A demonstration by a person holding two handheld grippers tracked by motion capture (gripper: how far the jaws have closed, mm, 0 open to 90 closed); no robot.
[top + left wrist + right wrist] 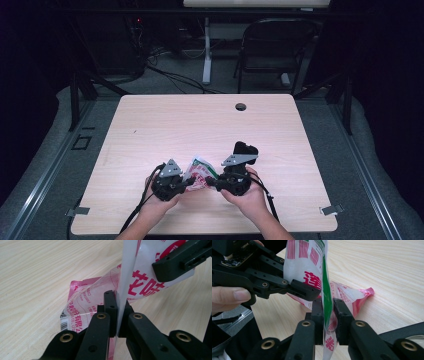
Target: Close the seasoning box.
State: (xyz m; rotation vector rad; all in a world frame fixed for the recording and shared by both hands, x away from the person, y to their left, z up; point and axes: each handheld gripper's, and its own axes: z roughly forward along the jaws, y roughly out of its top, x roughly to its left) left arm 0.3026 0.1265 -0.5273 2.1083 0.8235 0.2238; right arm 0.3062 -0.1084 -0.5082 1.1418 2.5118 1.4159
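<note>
**Both grippers pinching one snack bag over the table's near edge**

In the high view, we are holding the left gripper [186, 184] and the right gripper [210, 182] close together above the near part of the wooden table [150, 125]. The red, white and green snack bag [199, 172] is sitting between them, with each gripper's tip meeting it from its own side. Our left hand [159, 202] and right hand [250, 197] are wrapping the gripper bodies from below.

In the left gripper view, we are looking along the left gripper [120, 312], whose jaws are pressing together on a thin white edge of the snack bag [85, 302]. The bag's crumpled lower part is trailing down to the table [37, 270], and a jaw of the right gripper is lying against the printed face at upper right.

In the right gripper view, the right gripper [328, 315] is clamping the green-edged seam of the snack bag [304, 260], pads touching it on both sides. The left gripper is gripping the bag just beside it, at left.
</note>
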